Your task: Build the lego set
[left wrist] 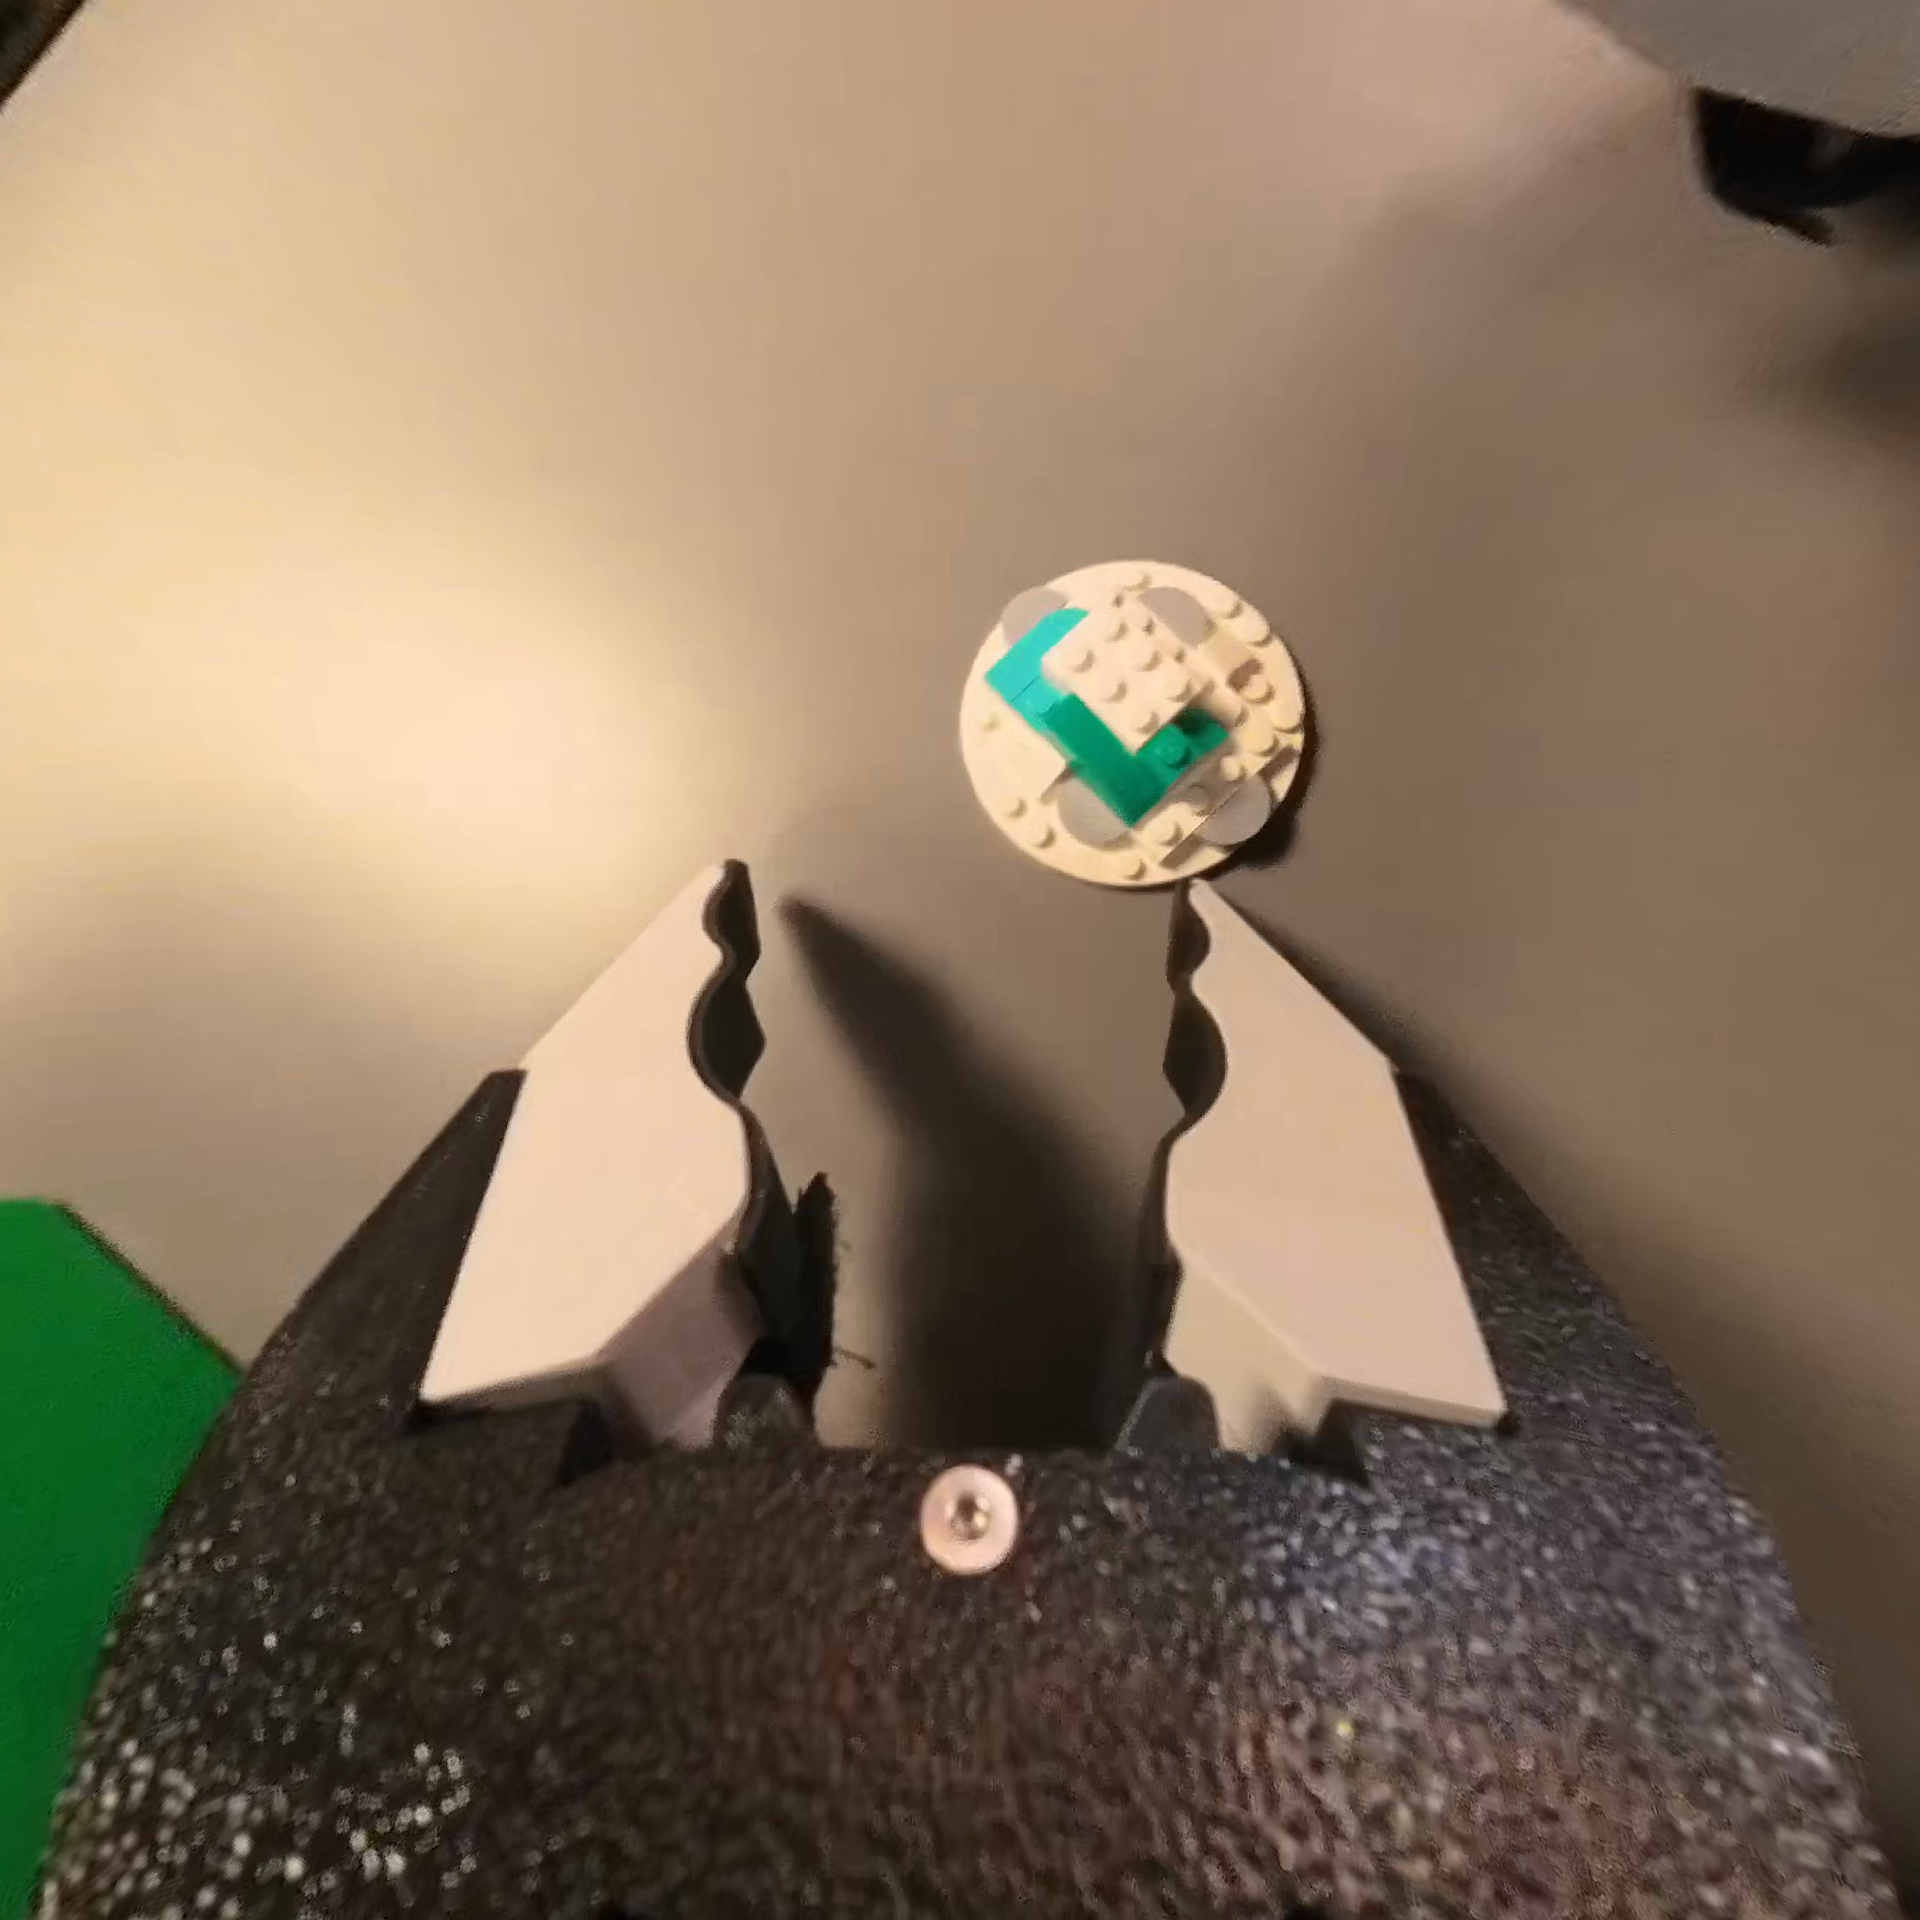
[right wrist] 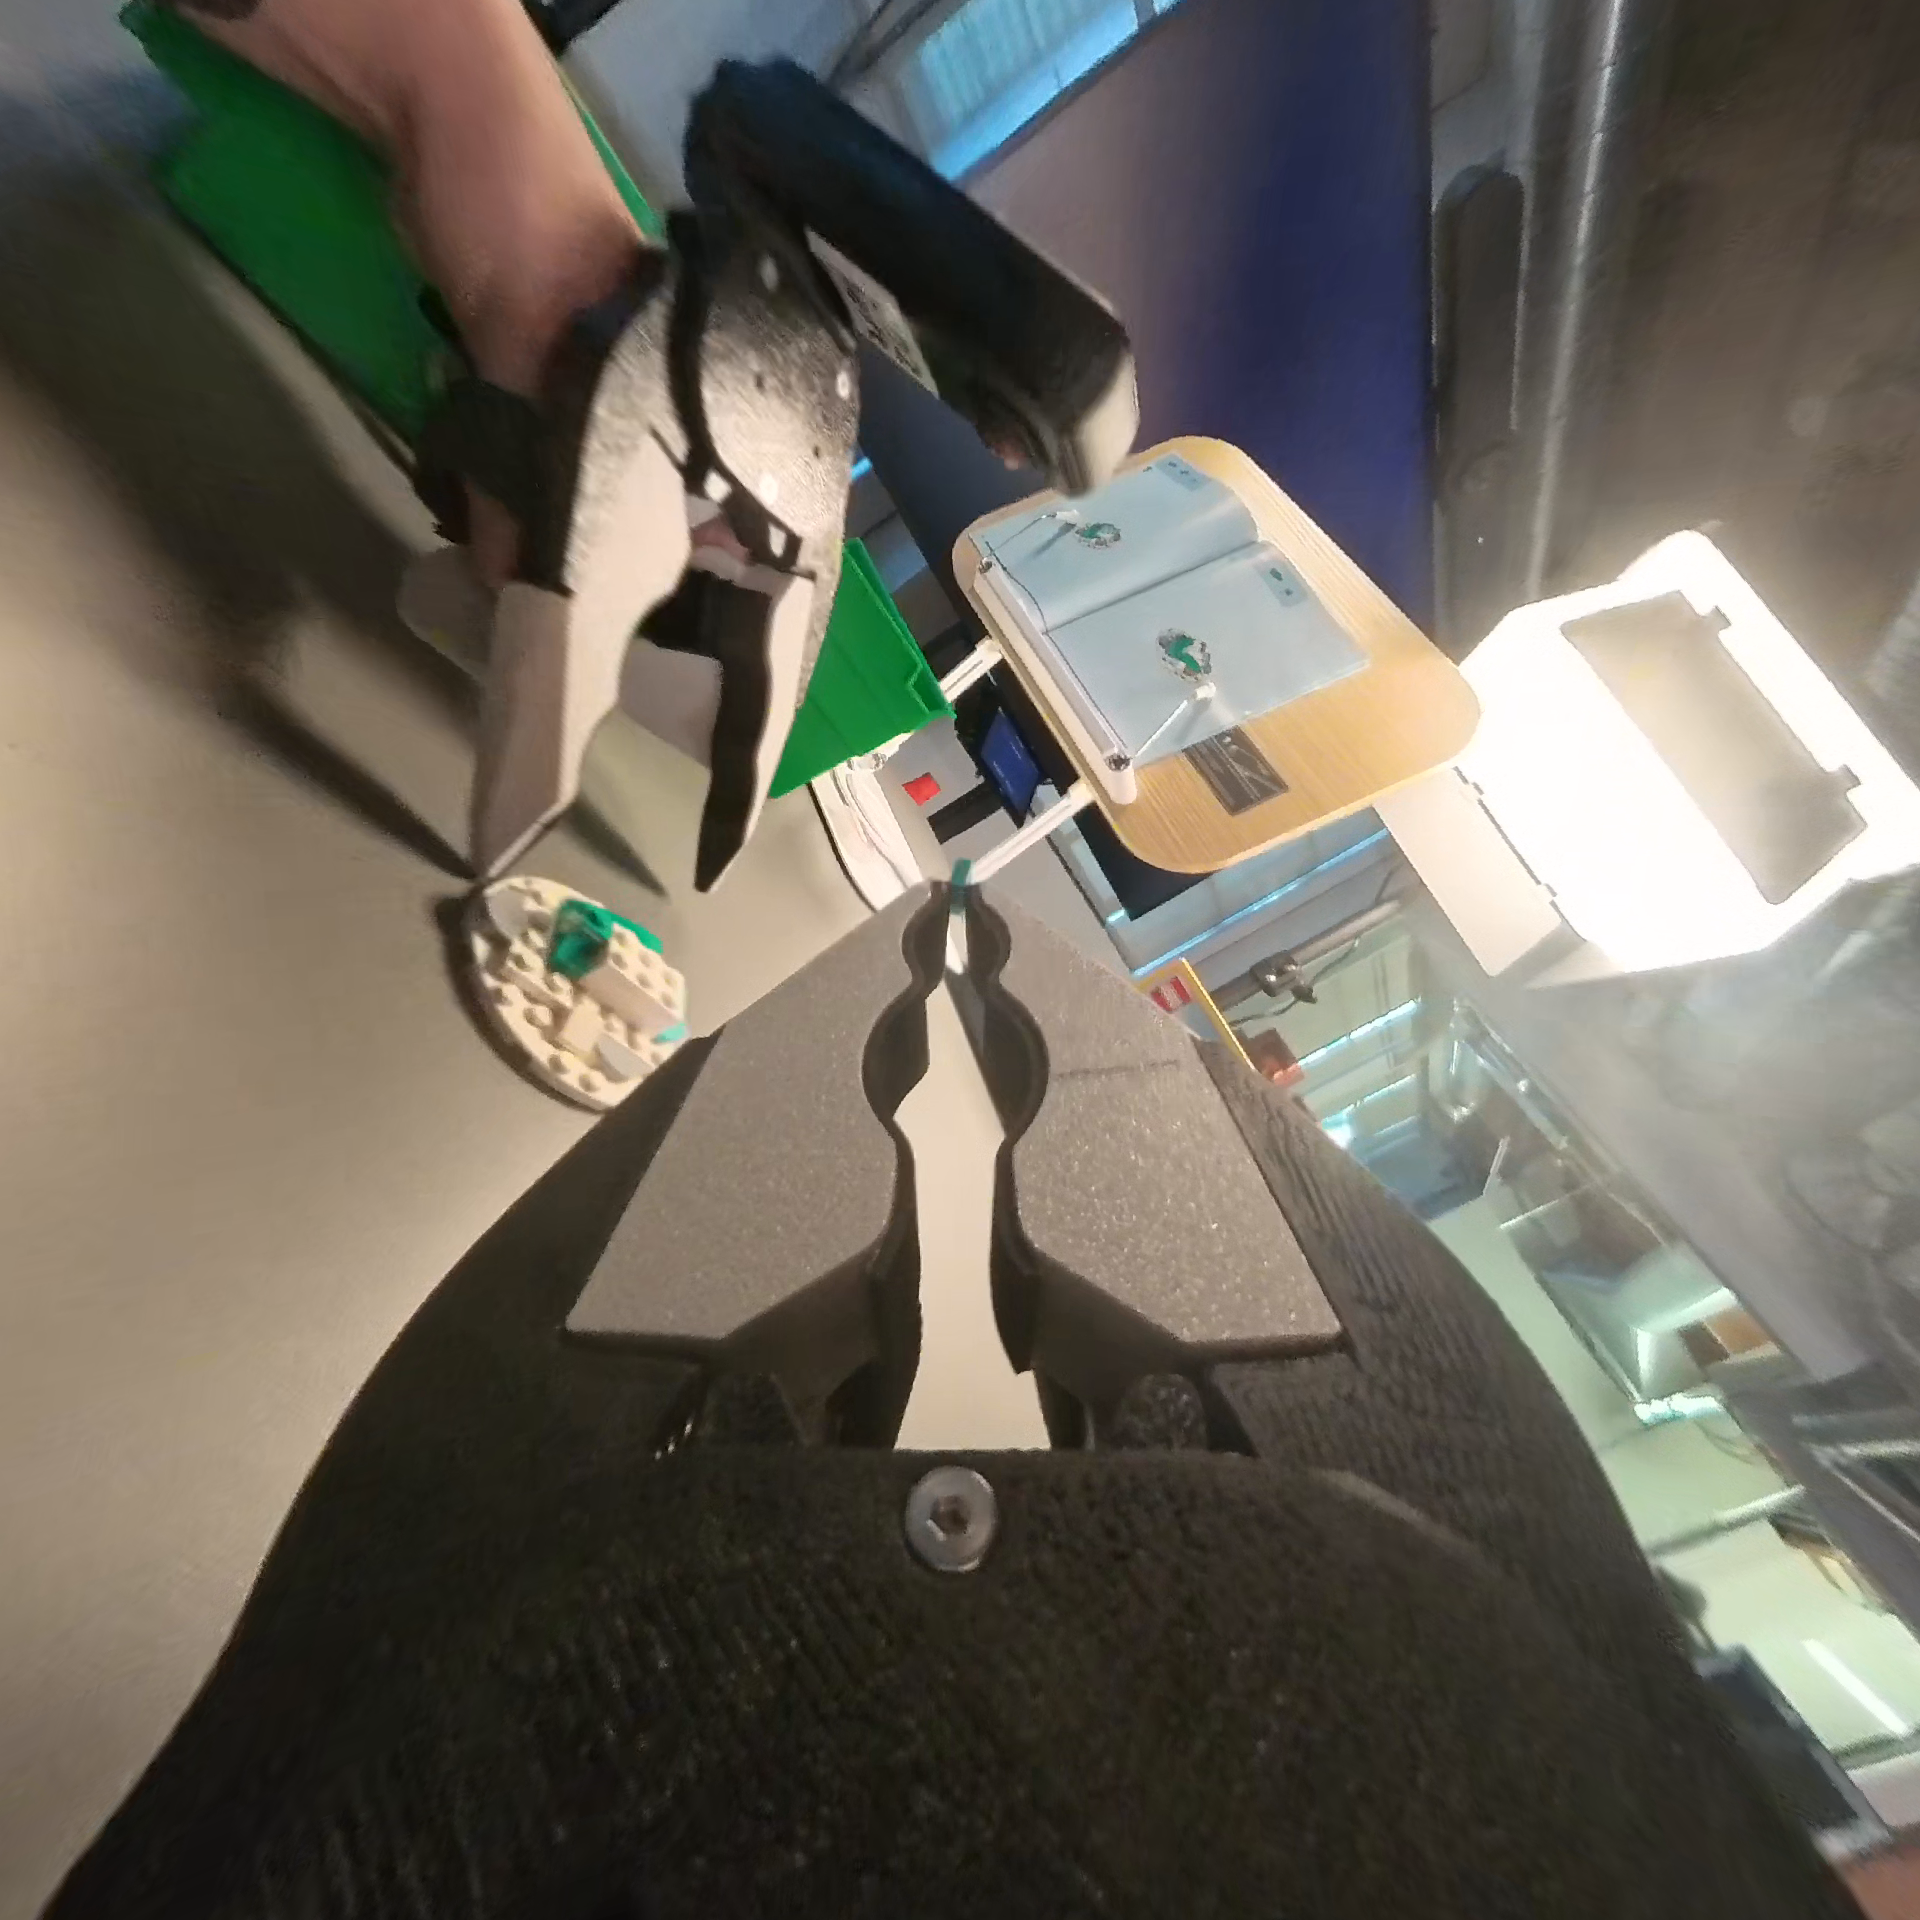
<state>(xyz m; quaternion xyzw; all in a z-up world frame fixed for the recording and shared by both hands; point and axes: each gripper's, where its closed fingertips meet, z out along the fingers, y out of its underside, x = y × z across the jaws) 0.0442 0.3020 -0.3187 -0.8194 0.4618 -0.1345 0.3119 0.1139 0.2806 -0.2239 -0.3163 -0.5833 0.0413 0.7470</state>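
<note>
A grey table (left wrist: pixel 520 520) carries a round cream lego plate (left wrist: pixel 1135 725) topped with white and teal bricks, just beyond the released, empty left gripper (left wrist: pixel 961 888), by its right fingertip. The right gripper (right wrist: pixel 958 902) is clenched on a small teal piece (right wrist: pixel 958 871) at its tips, with an open instruction booklet (right wrist: pixel 1174 608), its print unreadable, beyond them.

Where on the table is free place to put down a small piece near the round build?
Free: the wide bare table left of and beyond the round build. Crowded: just before the build, where the left gripper hangs with open jaws, and the near-left corner by the green bin.
</note>
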